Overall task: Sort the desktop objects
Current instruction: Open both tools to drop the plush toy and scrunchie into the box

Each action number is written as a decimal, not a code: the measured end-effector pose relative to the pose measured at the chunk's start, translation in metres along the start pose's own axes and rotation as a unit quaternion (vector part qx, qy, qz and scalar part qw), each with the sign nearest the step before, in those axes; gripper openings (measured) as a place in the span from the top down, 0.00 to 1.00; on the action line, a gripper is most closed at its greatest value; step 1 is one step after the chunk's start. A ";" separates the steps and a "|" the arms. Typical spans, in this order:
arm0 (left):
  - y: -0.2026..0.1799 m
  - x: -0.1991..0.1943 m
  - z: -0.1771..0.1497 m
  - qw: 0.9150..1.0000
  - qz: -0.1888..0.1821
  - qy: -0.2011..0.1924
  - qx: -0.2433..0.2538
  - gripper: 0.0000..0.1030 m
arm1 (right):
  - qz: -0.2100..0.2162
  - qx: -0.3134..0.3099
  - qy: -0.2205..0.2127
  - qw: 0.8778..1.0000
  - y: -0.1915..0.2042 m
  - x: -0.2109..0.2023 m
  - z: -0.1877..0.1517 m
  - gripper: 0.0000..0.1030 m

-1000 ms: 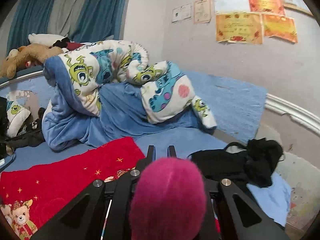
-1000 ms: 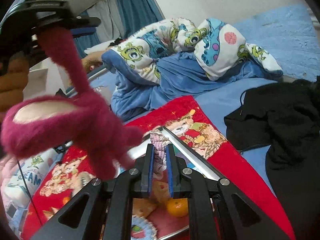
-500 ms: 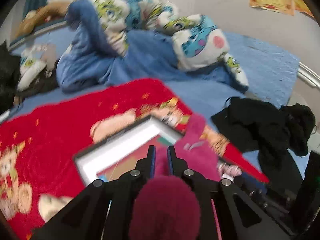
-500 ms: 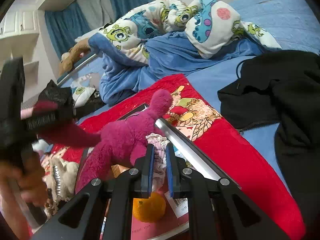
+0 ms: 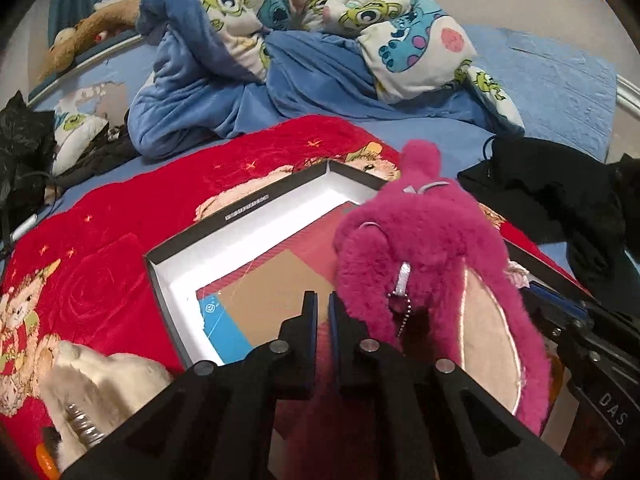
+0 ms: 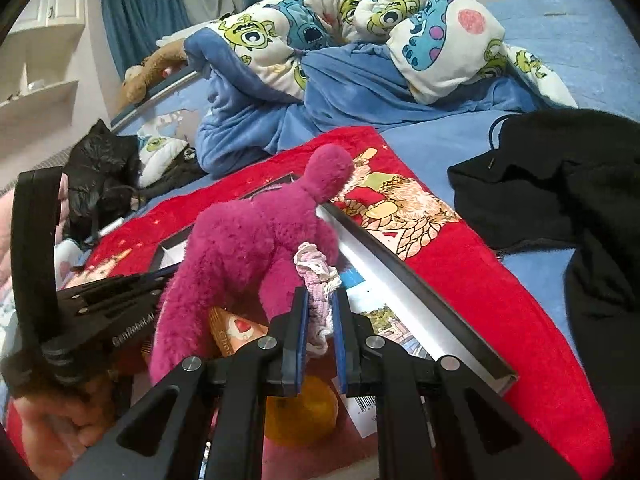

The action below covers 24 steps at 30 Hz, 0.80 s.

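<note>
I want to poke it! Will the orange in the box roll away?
Probably a little: the orange looks round and smooth. It likely won't go far, since the box has walls and the pink plush toy lies close by.

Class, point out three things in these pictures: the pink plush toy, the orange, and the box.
pink plush toy [image 6: 248,248]: right wrist view, on its furry body.
orange [image 6: 308,416]: right wrist view, on its peel below the claw.
box [image 5: 256,236]: left wrist view, on its white inner wall.
</note>
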<state>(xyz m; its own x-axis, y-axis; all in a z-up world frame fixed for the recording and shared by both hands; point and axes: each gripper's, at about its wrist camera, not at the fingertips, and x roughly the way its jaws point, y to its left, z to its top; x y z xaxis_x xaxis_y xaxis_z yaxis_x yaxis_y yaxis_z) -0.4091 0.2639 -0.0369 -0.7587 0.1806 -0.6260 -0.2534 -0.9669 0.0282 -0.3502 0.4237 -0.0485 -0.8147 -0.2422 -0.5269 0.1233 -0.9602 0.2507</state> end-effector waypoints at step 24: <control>0.008 -0.015 0.007 1.000 -0.013 -0.009 0.002 0.00 | 0.012 0.040 -0.096 0.995 -0.016 -0.038 -0.002 0.26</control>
<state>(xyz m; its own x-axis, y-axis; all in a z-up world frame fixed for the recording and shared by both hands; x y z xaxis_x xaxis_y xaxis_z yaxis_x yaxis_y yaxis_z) -0.4040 0.2548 -0.0221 -0.7625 0.2091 -0.6122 -0.2755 -0.9612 0.0149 -0.3204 0.4480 -0.0340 -0.9061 -0.2262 -0.3576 0.1043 -0.9384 0.3294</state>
